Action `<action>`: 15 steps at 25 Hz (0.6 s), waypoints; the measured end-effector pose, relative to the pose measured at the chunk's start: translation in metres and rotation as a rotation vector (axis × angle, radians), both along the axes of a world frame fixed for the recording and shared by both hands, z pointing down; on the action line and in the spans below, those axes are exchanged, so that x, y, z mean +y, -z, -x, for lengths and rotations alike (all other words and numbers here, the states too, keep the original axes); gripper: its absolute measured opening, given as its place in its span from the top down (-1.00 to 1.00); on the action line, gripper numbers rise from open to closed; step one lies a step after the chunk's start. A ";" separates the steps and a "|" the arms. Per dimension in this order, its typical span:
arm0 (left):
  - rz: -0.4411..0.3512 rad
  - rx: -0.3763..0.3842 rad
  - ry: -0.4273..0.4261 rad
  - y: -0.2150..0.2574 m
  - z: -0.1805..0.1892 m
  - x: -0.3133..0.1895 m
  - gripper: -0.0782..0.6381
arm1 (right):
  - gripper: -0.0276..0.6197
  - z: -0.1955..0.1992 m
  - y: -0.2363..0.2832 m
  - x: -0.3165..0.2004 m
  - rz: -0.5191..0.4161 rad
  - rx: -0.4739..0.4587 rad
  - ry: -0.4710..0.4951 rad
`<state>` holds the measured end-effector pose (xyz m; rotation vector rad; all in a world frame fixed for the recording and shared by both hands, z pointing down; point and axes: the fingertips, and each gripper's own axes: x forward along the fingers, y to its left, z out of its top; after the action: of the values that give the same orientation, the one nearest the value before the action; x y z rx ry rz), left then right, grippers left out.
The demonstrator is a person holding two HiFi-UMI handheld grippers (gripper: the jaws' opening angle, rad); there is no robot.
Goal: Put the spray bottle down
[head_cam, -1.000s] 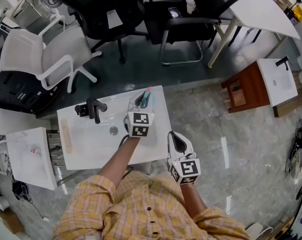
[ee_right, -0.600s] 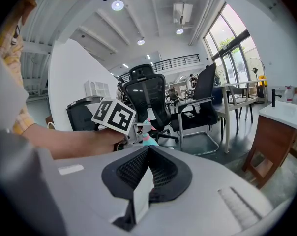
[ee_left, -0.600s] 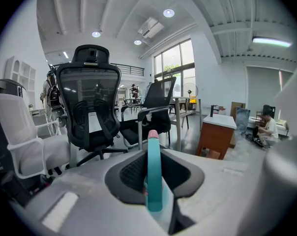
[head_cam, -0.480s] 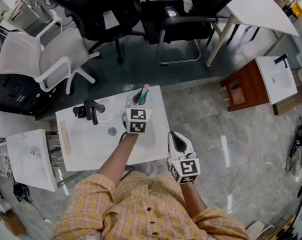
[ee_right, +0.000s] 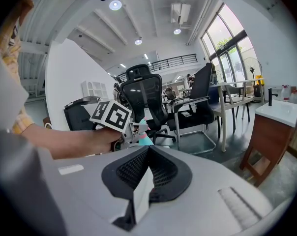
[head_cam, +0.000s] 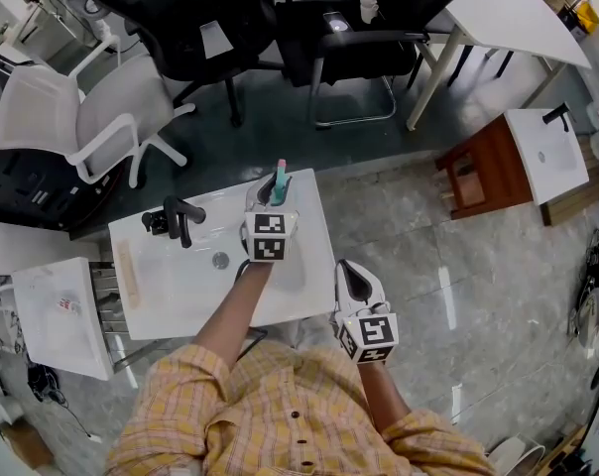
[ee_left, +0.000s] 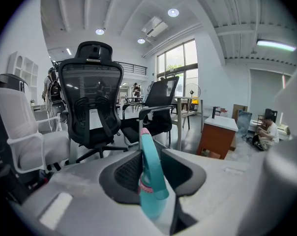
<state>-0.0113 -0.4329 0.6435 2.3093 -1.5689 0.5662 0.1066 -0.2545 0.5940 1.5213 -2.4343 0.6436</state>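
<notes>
While the right gripper (ee_right: 147, 154) hangs nearest the person's yellow checked shirt (head_cam: 280, 415), off the right side of the white washbasin top (head_cam: 171, 291), its jaws are pressed together with nothing in them; farther out the left gripper (ee_left: 149, 163) reaches over the far right corner of that top, its jaws opening around the slim teal plastic spray bottle (ee_left: 150, 181), whose head stands up between the black ribbed pads without being squeezed. Its top tapers to a small pink tip and a speckled pink band circles the neck; its base is hidden. A black tap (head_cam: 180, 218) stands left, and a black mesh office chair (ee_left: 92, 102) beyond
</notes>
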 end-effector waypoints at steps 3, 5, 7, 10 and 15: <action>0.002 -0.009 0.007 -0.001 0.002 0.002 0.46 | 0.91 0.001 0.000 0.001 0.001 -0.003 0.003; 0.003 -0.013 0.011 0.000 0.003 0.002 0.44 | 0.91 0.002 0.001 0.000 -0.002 -0.003 0.006; 0.002 -0.016 0.016 0.001 0.004 0.002 0.41 | 0.91 0.003 0.003 0.000 -0.006 -0.004 0.008; -0.003 -0.018 0.019 0.003 0.006 0.003 0.40 | 0.91 0.003 0.004 0.001 -0.009 -0.004 0.008; -0.012 -0.018 0.024 0.009 0.007 0.007 0.39 | 0.91 0.004 0.007 0.004 -0.014 -0.006 0.013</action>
<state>-0.0181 -0.4254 0.6346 2.2975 -1.6101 0.5750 0.1026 -0.2510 0.5873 1.5099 -2.4560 0.6312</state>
